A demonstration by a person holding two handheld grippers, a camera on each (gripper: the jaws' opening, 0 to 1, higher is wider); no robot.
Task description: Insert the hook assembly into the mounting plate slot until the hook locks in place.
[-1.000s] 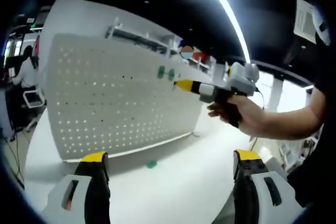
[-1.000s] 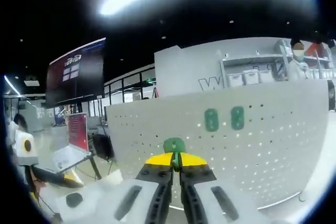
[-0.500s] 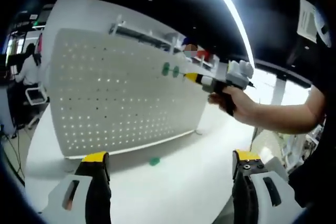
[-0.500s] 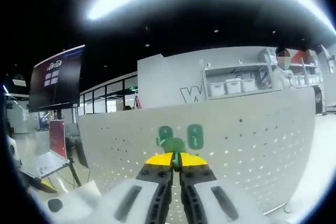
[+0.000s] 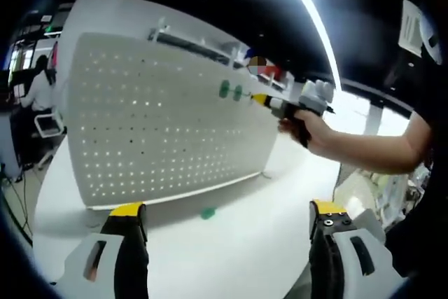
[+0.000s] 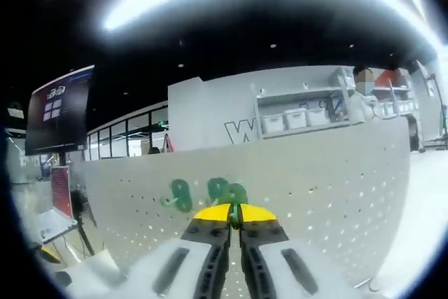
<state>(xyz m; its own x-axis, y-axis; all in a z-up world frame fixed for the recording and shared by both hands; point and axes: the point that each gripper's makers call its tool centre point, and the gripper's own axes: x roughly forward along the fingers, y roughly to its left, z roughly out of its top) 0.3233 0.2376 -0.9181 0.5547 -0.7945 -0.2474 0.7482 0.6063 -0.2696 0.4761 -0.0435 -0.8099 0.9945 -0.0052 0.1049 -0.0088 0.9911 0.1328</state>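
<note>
The green hook (image 6: 235, 192) is clamped in the right gripper (image 6: 235, 216) near the pegboard (image 5: 161, 124); it should be aligned squarely before insertion. The left gripper (image 5: 227, 218) jaws are held wide.

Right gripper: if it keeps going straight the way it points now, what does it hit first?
Most likely the white pegboard, right beside the two green hooks already mounted there. The right gripper holds a third green hook; depth is unclear.

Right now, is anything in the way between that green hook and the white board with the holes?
Nothing visible. The right gripper holds the green hook right up at the pegboard, beside two green hooks already mounted there. Another green piece lies on the table, well below.
</note>
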